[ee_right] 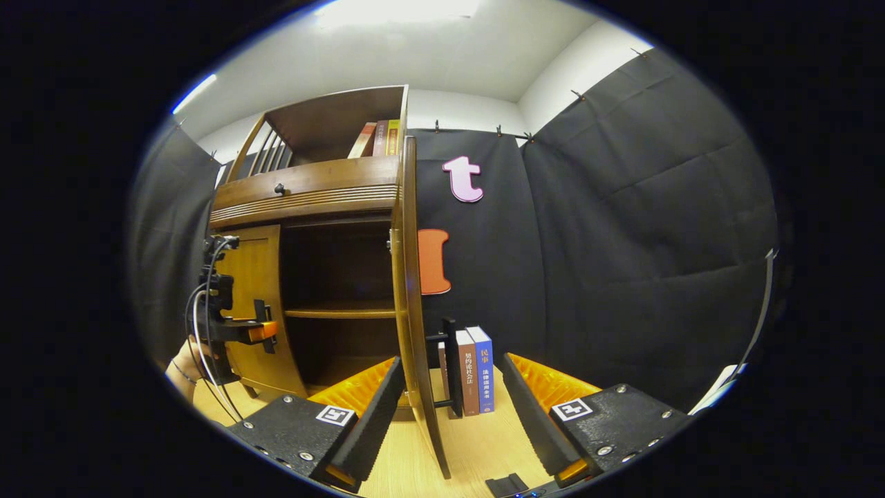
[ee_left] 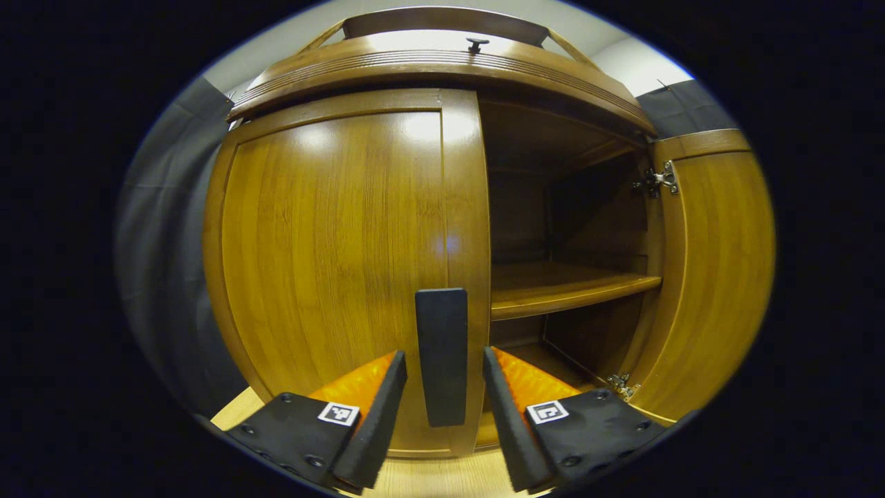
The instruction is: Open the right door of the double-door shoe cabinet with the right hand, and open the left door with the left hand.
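Note:
The wooden shoe cabinet [ee_left: 442, 66] stands close in front. Its left door [ee_left: 332, 256] is closed. The door's black vertical handle [ee_left: 441, 356] stands between the fingers of my left gripper [ee_left: 442, 356], which is open, with a gap on each side. The right door [ee_left: 719, 277] is swung wide open. In the right gripper view that right door [ee_right: 413, 297] is edge-on, and its black handle [ee_right: 453, 366] lies between the spread fingers of my right gripper [ee_right: 451, 361], which is open and not pressing. The left gripper [ee_right: 235, 325] shows by the left door, held by a hand [ee_right: 181, 373].
Inside the open half a shelf [ee_left: 567, 287] crosses at mid height. A drawer knob [ee_left: 477, 45] sits above the doors. Books [ee_right: 379, 138] lean on the cabinet's top rack, and more books [ee_right: 477, 370] stand upright on the light wooden surface [ee_right: 477, 449] behind the open door.

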